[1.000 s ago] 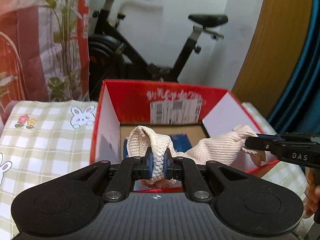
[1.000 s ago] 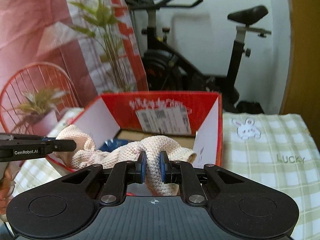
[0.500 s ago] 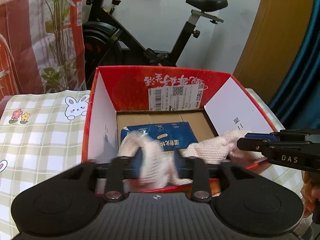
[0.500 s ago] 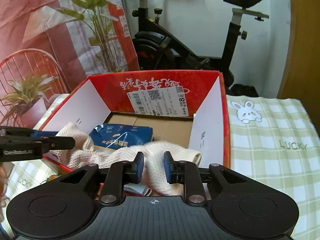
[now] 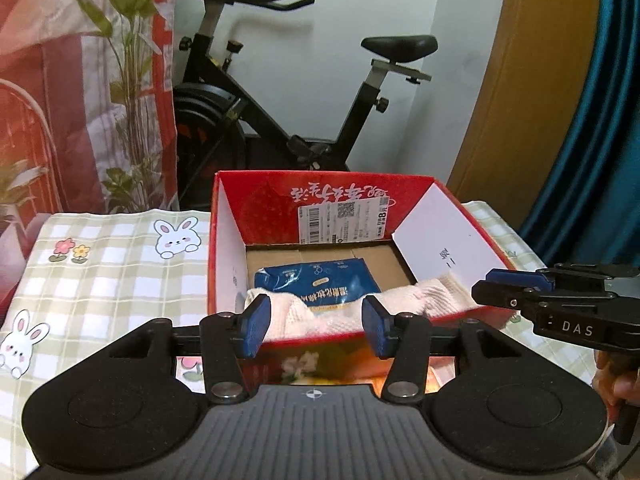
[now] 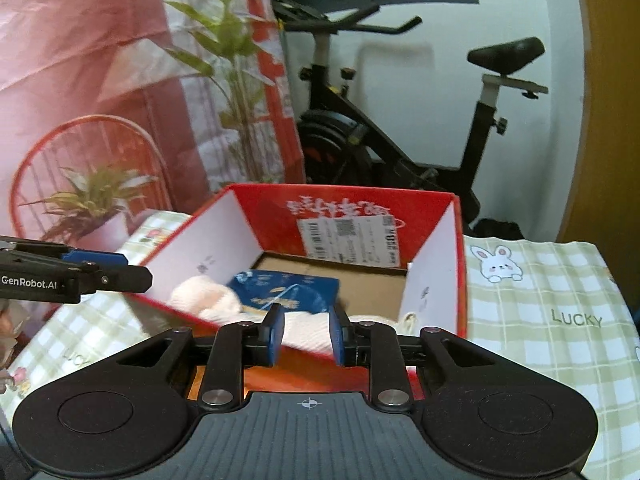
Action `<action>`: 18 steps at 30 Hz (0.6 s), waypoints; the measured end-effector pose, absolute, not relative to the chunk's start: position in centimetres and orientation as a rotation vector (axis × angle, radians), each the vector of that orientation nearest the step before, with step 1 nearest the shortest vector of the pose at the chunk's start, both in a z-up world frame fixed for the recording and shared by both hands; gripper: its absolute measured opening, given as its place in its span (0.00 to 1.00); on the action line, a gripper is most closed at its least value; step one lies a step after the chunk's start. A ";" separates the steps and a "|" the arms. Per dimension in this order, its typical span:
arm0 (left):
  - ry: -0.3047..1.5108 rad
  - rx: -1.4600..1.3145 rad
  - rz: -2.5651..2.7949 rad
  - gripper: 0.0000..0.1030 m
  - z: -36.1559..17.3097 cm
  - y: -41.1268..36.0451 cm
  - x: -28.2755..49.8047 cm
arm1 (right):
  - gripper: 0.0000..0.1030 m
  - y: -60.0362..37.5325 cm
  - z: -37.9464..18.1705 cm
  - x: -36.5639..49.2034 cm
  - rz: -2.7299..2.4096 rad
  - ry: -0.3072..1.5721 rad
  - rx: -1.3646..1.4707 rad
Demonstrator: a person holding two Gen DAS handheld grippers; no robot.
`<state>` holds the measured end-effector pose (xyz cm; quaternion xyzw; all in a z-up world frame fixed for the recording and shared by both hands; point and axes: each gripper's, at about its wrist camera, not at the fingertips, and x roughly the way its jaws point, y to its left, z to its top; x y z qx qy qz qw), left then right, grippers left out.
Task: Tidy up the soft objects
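Cloth released into the box.
My left gripper (image 5: 316, 330), jaws opening, and right gripper (image 6: 306, 334), parted, have dropped the knit cloth (image 5: 344, 314) inside the red box (image 5: 416, 232); this item is stowed.

cloth (image 6: 208, 296) blurred, hand (image 5: 616, 376) cut off

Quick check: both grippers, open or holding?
Left gripper: jaws opening, nothing gripped.
Right gripper: open, knit cloth released into the box.

A cream knitted cloth (image 5: 332, 312) lies slack along the near wall of the open red cardboard box (image 5: 320, 196), stretching from about 8 o'clock to 4 o'clock on the box floor, one end draped over the rim, partly covering a flat blue packet (image 5: 316, 280).
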<state>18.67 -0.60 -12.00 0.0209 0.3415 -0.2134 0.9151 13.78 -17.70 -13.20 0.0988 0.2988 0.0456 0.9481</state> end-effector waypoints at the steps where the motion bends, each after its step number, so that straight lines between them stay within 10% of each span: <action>1: 0.698 0.039 -0.438 0.51 -11.9 -0.4 18.1 | 0.22 -17.4 -13.2 13.3 0.100 0.603 0.200; 18: 0.739 -0.122 -0.306 0.51 -17.8 2.8 11.3 | 0.22 -11.2 -20.8 7.2 0.158 0.685 0.201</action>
